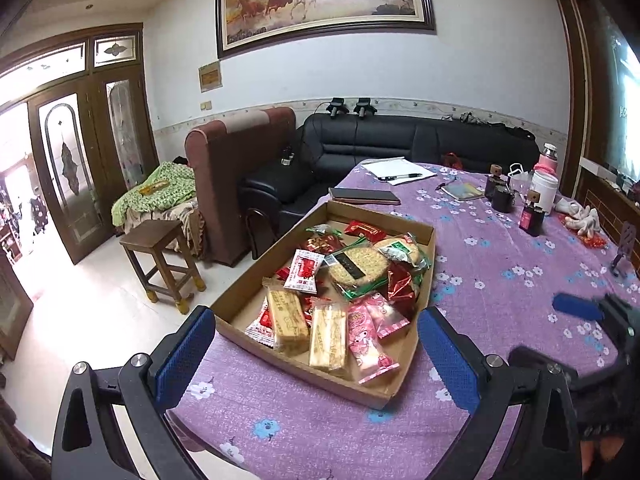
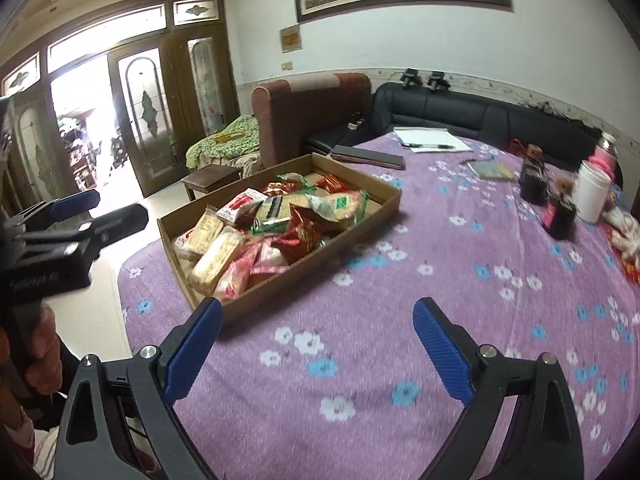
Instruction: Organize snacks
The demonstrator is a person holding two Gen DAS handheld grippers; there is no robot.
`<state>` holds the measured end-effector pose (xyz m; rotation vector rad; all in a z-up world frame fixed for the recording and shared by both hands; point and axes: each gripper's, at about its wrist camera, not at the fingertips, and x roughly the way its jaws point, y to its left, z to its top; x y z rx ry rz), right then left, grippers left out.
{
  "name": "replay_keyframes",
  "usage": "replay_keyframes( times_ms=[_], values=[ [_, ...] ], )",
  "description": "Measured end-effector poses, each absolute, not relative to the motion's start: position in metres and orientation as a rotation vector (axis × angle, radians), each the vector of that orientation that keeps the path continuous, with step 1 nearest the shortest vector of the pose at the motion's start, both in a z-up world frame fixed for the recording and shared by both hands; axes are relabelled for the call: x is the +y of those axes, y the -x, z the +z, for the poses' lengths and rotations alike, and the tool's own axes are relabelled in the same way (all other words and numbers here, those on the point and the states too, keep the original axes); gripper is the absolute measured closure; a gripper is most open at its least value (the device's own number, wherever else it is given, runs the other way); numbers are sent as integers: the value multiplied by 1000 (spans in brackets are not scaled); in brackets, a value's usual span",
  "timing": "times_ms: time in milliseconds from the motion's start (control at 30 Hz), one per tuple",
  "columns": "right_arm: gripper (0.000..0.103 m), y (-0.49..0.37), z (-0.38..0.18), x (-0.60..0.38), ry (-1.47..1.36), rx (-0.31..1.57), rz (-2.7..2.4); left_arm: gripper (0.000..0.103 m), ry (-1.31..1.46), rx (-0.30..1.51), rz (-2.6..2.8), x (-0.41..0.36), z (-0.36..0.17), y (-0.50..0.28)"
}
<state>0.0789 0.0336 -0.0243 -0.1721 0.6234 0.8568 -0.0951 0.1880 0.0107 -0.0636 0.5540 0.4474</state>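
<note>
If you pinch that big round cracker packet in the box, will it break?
Probably, if squeezed hard. The round cracker packet looks thin and flat, so likely brittle. Its clear wrapper looks glossy, so perhaps slippery. It lies atop other snacks in the cardboard box, so pushing may slide it.

Two black handheld grippers, left gripper (image 1: 316, 346) and right gripper (image 2: 318, 342), with blue ribbed finger pads and silver screws.

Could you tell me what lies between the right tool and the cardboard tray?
Only bare floral tablecloth separates the right tool from the cardboard tray, seen in the right wrist view.
</note>
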Motion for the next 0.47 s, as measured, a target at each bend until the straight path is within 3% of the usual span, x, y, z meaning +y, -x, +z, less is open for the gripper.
replay_keyframes(
  times_ms=[467],
  values=[
    [7, -89, -9, 73, 234, 590, 922, 1, -18, 503, 484, 182, 16, 103]
  ],
)
